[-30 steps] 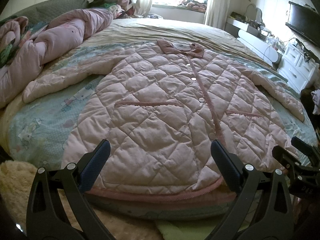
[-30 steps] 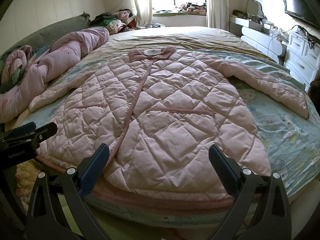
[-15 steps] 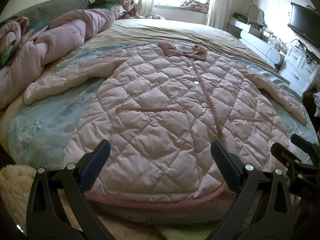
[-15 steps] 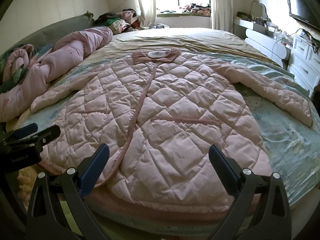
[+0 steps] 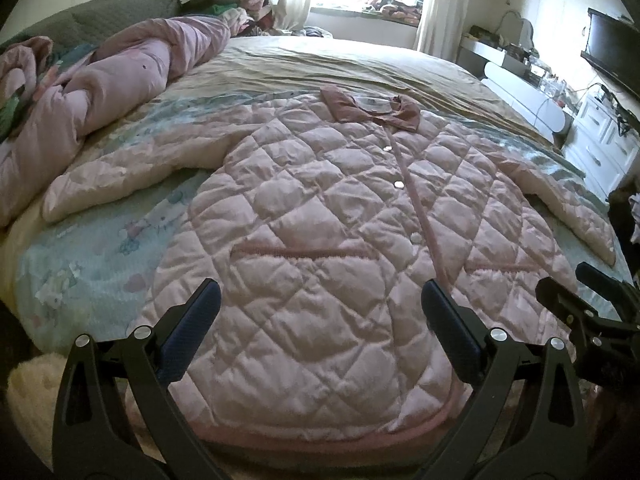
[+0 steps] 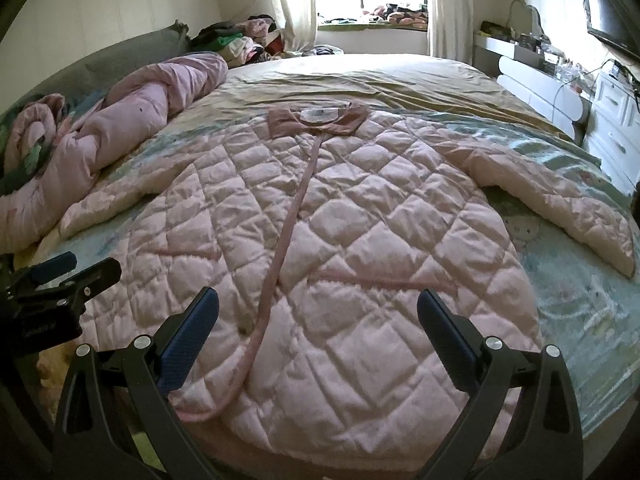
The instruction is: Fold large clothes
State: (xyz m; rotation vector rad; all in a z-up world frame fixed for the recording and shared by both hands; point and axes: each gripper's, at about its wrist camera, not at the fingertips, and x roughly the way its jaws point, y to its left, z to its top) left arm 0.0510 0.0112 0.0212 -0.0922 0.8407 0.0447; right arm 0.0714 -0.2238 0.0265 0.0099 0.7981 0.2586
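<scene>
A large pink quilted coat [image 5: 320, 240] lies flat and front-up on the bed, collar at the far end, both sleeves spread sideways; it also shows in the right wrist view [image 6: 340, 232]. My left gripper [image 5: 320, 312] is open and empty, hovering over the coat's hem on its left half. My right gripper [image 6: 318, 312] is open and empty over the hem's right half. Each gripper shows at the edge of the other's view: the right gripper [image 5: 580, 300], the left gripper [image 6: 68, 272].
A rolled pink duvet [image 5: 120, 80] lies along the bed's left side. The bed [image 5: 88, 264] carries a pale blue printed sheet. White drawers [image 6: 616, 120] and a TV stand at the right. Clothes pile by the window [image 6: 248, 40]. A fluffy rug [image 5: 28, 380] lies below left.
Both grippers have moved forward and slightly up over the coat's hem; the coat lies unmoved and both stay open.
</scene>
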